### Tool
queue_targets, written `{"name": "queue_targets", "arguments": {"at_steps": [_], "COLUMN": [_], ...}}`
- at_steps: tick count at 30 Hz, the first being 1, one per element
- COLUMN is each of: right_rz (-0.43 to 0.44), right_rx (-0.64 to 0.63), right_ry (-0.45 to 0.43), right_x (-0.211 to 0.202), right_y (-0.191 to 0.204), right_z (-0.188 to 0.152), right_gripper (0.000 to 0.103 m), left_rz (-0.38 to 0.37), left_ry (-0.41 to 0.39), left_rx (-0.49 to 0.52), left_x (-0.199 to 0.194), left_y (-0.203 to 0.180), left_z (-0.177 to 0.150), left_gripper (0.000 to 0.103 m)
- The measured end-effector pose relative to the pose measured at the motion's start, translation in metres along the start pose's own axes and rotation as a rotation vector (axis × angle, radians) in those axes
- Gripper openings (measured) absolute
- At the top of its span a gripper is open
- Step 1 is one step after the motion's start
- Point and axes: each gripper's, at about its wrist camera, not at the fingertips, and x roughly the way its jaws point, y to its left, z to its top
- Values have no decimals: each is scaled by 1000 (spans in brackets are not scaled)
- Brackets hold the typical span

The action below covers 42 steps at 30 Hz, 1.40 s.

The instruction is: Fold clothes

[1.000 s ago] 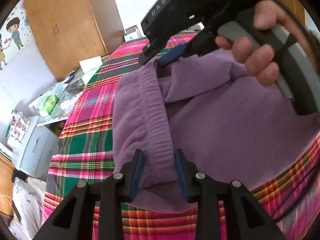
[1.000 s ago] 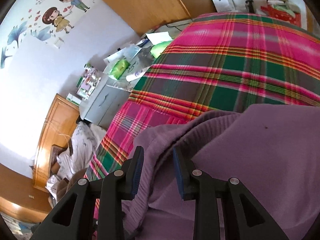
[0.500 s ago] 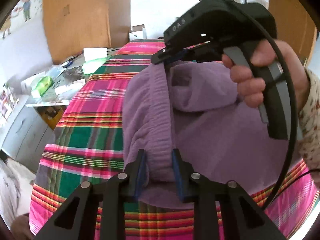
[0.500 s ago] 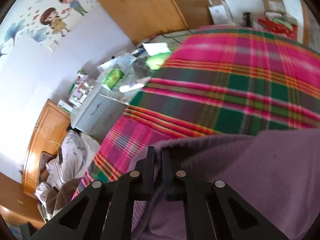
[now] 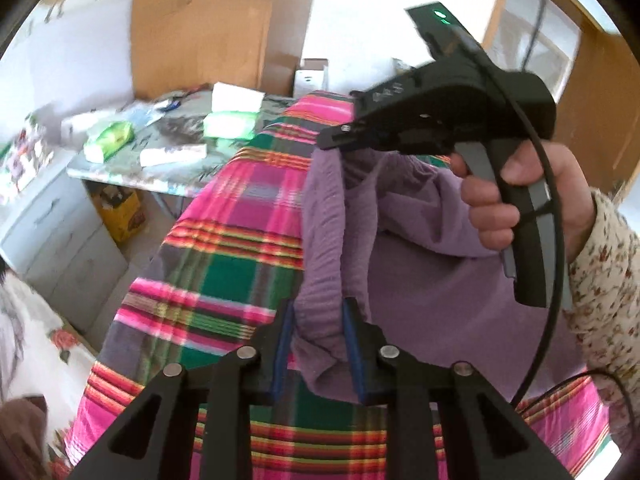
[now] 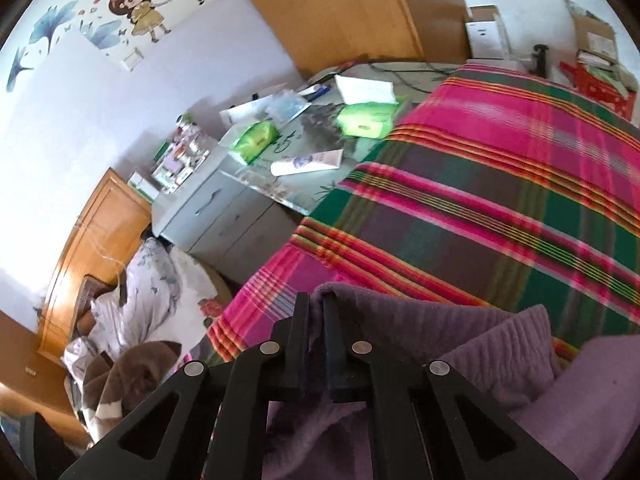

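Both tongs (image 5: 318,344) (image 6: 316,344) pinch purple garment (image 5: 420,280); hand (image 5: 520,196) left-view only.

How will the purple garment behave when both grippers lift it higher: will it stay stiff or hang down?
The purple garment will probably hang limp: between the left gripper and the right gripper it already droops in soft folds. Its ribbed band looks thick and fleecy, so it is unlikely to slip out. It seems light.

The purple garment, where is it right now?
In the left wrist view the purple garment hangs above the plaid blanket, pinched between the left gripper and right gripper.
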Motion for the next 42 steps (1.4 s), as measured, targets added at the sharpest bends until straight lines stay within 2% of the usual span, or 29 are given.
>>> {"name": "queue_targets", "arguments": {"at_steps": [3, 6, 8, 11, 13, 19, 22, 26, 28, 35, 37, 40, 42], "right_rz": [14, 34, 22, -8, 0, -132, -163, -242, -260, -288, -306, -325, -343], "right_rx": [21, 0, -43, -97, -116, -153, -114, -77, -42, 6, 1, -9, -15], "right_ry": [44, 55, 50, 18, -5, -54, -48, -38, -33, -87, -98, -122, -131], "right_x": [5, -2, -13, -32, -45, -72, -79, -91, -99, -140, -154, -177, -189], "right_y": [-1, -1, 1, 5, 5, -13, -34, -67, -84, -114, -116, -116, -119], "right_z": [4, 5, 4, 3, 3, 1, -2, -15, -22, -36, -39, -41, -43], "right_gripper": [11, 15, 17, 31, 32, 32, 32, 32, 32, 32, 32, 32, 33], "left_rz": [33, 6, 19, 14, 17, 70, 48, 4, -50, -114, -132, -94, -159], "left_ry": [10, 26, 32, 36, 32, 23, 42, -19, -46, -75, -68, -29, 10], "left_rx": [-49, -87, -75, -75, -82, -63, -44, 28, 65, 215, 267, 392, 435], "left_x": [-1, 1, 2, 4, 3, -2, -9, -24, -30, -34, -31, -17, 1], "left_y": [17, 29, 28, 29, 32, 42, 44, 33, 22, -20, -31, -57, -71], "left_z": [-2, -2, -4, -5, -4, 2, 9, 28, 41, 110, 130, 156, 170], "left_gripper": [5, 7, 8, 8, 8, 8, 8, 14, 23, 27, 30, 35, 35]}}
